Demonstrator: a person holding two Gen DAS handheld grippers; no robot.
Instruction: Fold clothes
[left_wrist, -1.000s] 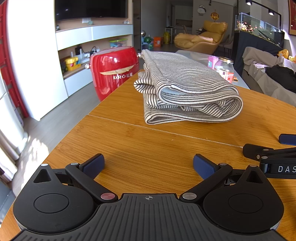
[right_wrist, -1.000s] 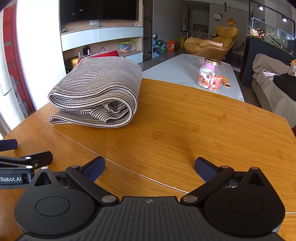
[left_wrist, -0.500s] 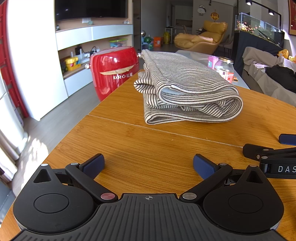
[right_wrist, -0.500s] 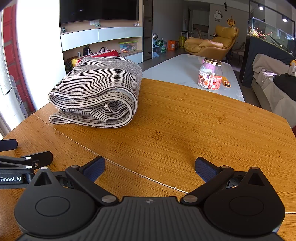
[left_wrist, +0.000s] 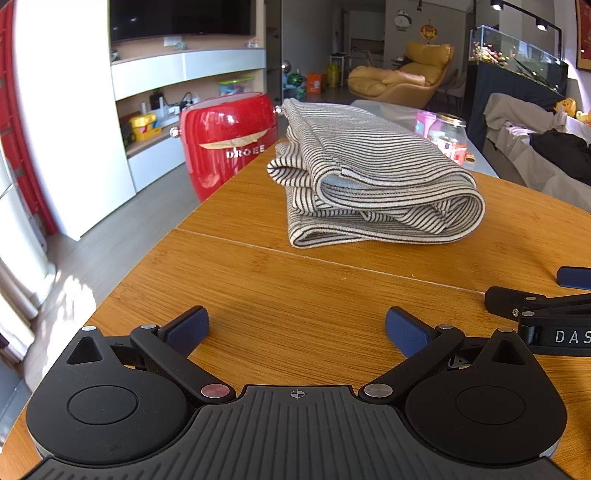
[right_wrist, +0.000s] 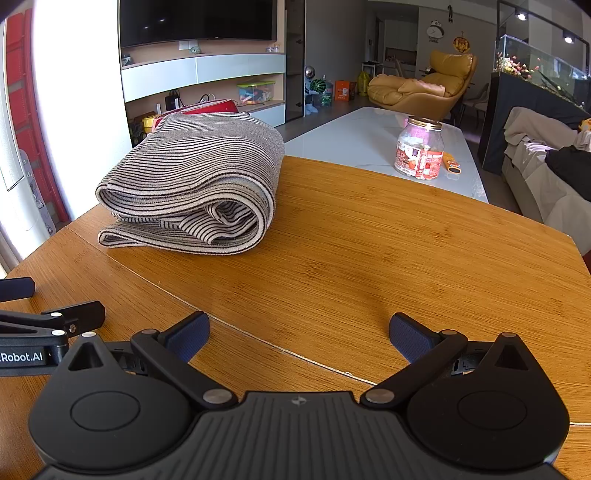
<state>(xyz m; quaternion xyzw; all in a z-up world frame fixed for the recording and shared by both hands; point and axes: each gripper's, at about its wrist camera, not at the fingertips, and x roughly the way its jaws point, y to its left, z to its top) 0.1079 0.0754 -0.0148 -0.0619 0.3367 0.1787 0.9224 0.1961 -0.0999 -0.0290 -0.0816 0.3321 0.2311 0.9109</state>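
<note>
The striped garment (left_wrist: 373, 188) is lying folded in a thick bundle on the wooden bench (left_wrist: 295, 295), well beyond both pairs of jaws and touching neither. From the left gripper (left_wrist: 297, 326), the bundle is sitting straight ahead and a little to the right, past the seam running across the bench top. From the right gripper (right_wrist: 299, 332), the striped garment (right_wrist: 192, 192) is sitting ahead and to the left, its rolled fold facing the camera.

Both pairs of jaws are standing wide apart, with bare wood of the bench (right_wrist: 369, 258) showing between the blue pads (right_wrist: 188, 334) and nothing held in either. The two grippers are resting low over the near part of the bench, side by side, each one showing at the edge of the other's view.

Behind the garment, a red cabinet (left_wrist: 229, 144) is standing on the floor, and a glass jar (right_wrist: 419, 153) is sitting on a white table beyond the bench, to the garment's right.
</note>
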